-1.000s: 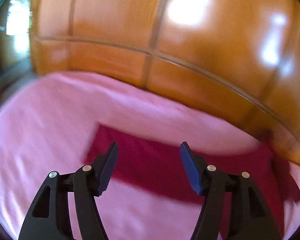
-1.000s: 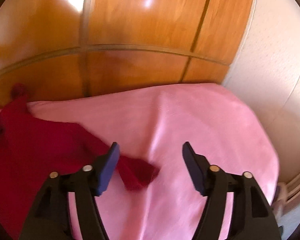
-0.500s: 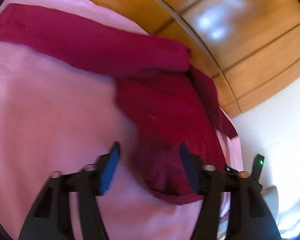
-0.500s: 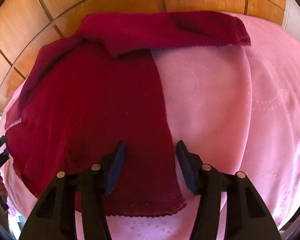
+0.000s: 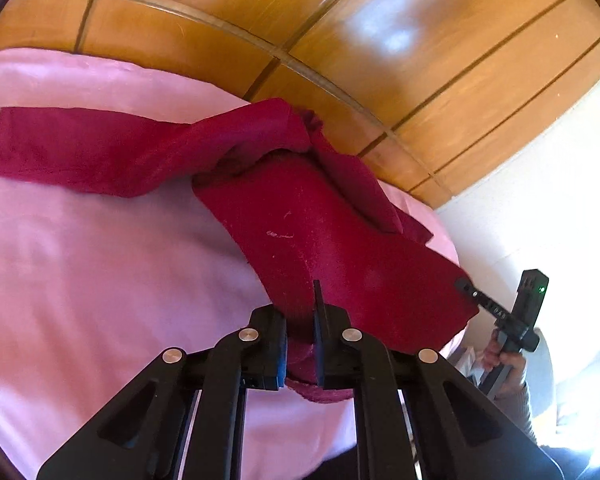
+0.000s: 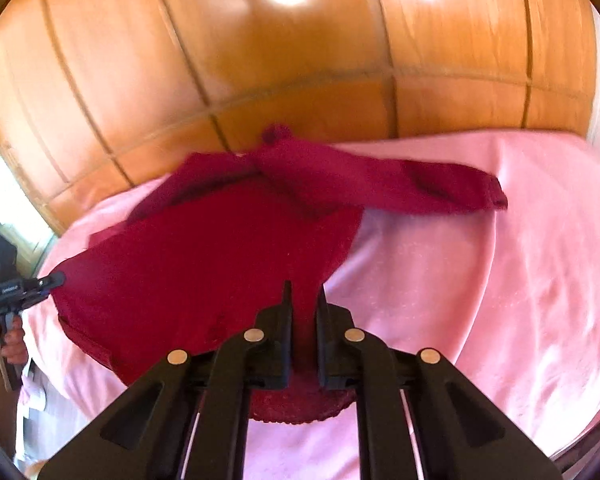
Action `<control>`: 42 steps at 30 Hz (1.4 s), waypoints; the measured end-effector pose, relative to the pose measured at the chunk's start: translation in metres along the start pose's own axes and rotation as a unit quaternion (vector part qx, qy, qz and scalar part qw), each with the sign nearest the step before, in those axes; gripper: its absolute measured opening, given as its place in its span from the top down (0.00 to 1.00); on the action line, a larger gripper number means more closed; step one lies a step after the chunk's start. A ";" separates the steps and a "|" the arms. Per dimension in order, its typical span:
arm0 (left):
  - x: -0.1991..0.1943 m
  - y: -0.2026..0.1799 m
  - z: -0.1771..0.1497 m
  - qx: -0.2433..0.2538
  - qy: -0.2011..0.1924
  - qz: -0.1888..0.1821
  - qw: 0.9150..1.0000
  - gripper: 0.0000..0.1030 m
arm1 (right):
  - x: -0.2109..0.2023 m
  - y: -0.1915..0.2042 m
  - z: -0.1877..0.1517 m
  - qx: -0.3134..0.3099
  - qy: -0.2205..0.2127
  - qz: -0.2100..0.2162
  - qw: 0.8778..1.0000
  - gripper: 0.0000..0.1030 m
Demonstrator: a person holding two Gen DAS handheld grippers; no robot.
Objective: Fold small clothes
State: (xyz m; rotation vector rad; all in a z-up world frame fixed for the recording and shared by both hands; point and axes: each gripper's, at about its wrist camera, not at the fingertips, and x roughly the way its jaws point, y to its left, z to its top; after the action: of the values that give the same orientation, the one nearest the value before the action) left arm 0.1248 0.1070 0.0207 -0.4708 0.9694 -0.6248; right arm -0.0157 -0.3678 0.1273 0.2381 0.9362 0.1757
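Note:
A dark red knitted garment (image 5: 300, 220) lies on a pink bedsheet (image 5: 100, 272), one sleeve stretched left and the other folded to the right. My left gripper (image 5: 300, 308) is closing its jaws on the hem's left corner, and the cloth is pinched between the pads. In the right wrist view the same garment (image 6: 204, 264) spreads to the left, and my right gripper (image 6: 302, 304) is shut on the hem's right corner. Each view catches the other gripper at the hem's far corner: right gripper (image 5: 466, 284), left gripper (image 6: 54, 280).
A glossy wooden panelled wall (image 5: 260, 20) rises right behind the bed. A white wall (image 5: 540, 200) stands to the right. A person's hand (image 5: 504, 360) holds the right gripper's handle beyond the bed edge. Pink sheet (image 6: 460, 280) extends to the right of the garment.
Both grippers swung down from the far side of the bed to the garment's near hem. Their jaws went from wide open to shut on the hem corners.

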 end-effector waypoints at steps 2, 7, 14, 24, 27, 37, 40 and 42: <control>-0.011 0.002 -0.012 -0.003 0.015 0.004 1.000 0.92 | -0.013 -0.004 -0.020 0.000 0.012 0.006 1.000 0.92; -0.008 0.018 -0.051 -0.031 0.078 0.043 0.996 0.90 | 0.015 -0.012 -0.064 0.017 0.083 -0.018 0.996 0.92; -0.021 0.056 -0.083 -0.103 0.047 0.036 0.993 0.90 | 0.042 -0.034 -0.116 0.062 0.139 -0.048 0.987 0.92; 0.026 0.057 -0.133 -0.102 0.084 0.040 0.990 0.93 | 0.055 -0.018 -0.120 0.025 0.147 -0.074 0.986 0.92; 0.020 0.054 -0.138 -0.083 0.070 0.058 0.992 0.97 | 0.045 -0.016 -0.119 0.012 0.139 -0.070 0.988 0.92; 0.001 0.048 -0.152 -0.078 0.075 0.085 0.991 0.98 | 0.040 -0.018 -0.137 -0.001 0.176 -0.076 0.981 0.93; -0.013 0.053 -0.136 -0.097 0.033 0.086 0.991 0.97 | 0.035 -0.019 -0.122 0.003 0.148 -0.097 0.984 0.65; -0.024 0.059 -0.123 -0.097 0.005 0.102 0.990 0.90 | 0.031 -0.013 -0.103 -0.007 0.113 -0.116 0.987 0.45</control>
State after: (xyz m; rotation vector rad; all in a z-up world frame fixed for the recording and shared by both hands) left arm 0.0245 0.1550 -0.0619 -0.5336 1.0782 -0.3501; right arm -0.0812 -0.3598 0.0408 0.0961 1.1793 -0.0072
